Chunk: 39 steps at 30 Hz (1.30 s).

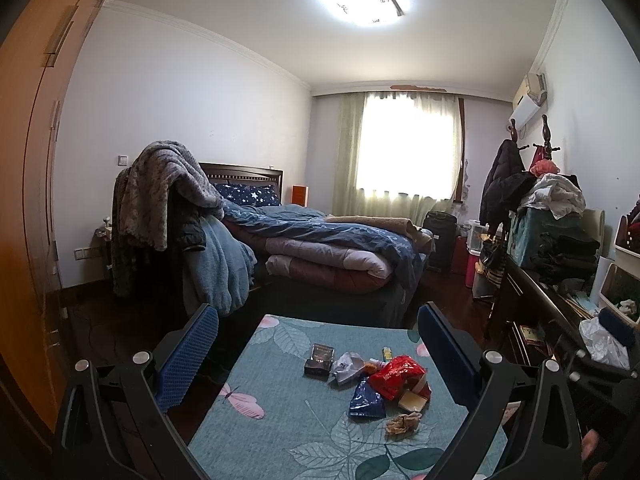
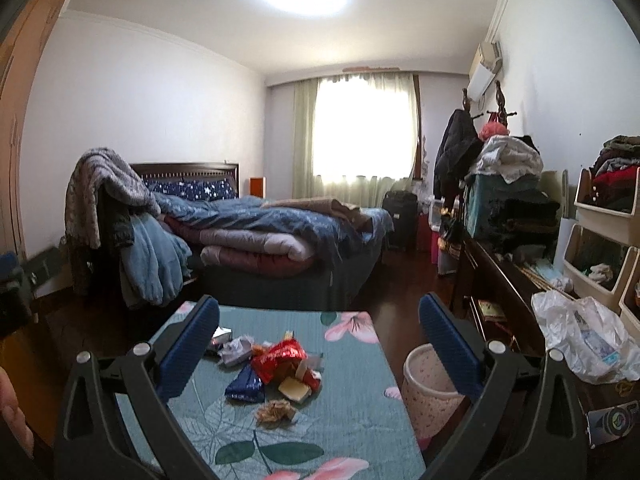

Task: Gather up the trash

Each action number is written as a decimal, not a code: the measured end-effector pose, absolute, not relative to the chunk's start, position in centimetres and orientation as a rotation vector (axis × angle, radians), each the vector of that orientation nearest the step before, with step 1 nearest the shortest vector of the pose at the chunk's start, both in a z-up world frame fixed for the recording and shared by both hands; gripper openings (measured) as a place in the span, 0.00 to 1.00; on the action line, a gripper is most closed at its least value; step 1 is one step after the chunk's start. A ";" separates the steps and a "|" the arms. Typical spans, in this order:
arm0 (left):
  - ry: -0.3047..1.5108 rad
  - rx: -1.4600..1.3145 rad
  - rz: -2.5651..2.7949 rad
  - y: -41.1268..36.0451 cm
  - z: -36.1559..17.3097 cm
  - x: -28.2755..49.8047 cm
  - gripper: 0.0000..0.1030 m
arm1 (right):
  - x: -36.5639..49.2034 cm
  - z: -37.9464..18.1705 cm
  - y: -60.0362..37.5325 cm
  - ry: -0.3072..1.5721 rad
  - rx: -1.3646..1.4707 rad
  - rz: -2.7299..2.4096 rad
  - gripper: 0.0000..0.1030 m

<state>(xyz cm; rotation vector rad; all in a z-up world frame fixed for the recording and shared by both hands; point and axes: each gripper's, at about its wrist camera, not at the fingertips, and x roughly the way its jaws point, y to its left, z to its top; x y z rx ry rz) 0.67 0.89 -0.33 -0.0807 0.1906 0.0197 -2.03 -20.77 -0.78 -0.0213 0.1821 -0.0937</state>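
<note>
A heap of trash lies on a table with a teal leaf-print cloth [image 1: 280, 432] [image 2: 352, 408]: a red wrapper [image 1: 396, 374] [image 2: 280, 356], a blue packet [image 1: 366, 400] [image 2: 244, 386], a crumpled brown paper ball [image 1: 402, 424] [image 2: 274, 412], a small dark box [image 1: 320, 358], white crumpled paper [image 1: 346, 366] [image 2: 234, 350] and a pale yellow block [image 1: 412, 402] [image 2: 294, 390]. A pink waste bin [image 2: 430, 392] stands at the table's right side. My left gripper [image 1: 318, 348] is open above the table, empty. My right gripper [image 2: 320, 340] is open and empty too.
A bed [image 1: 320, 248] with piled quilts stands beyond the table. A dark dresser [image 2: 508, 292] loaded with clothes and a white plastic bag [image 2: 588, 340] runs along the right wall. A wooden wardrobe [image 1: 28, 160] is on the left. Dark wood floor [image 2: 404, 304] lies between bed and dresser.
</note>
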 end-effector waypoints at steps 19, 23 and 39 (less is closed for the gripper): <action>0.179 -0.083 0.026 1.5 -0.4 0.2 0.97 | -2.5 0.4 -20.0 0.163 -0.029 -0.086 0.97; 0.179 -0.082 0.028 1.5 -0.4 0.2 0.96 | -2.4 0.2 -19.8 0.172 -0.032 -0.084 0.97; 0.195 -0.075 0.031 1.3 -0.4 0.6 0.97 | -0.9 -0.6 -20.4 0.199 -0.020 -0.086 0.97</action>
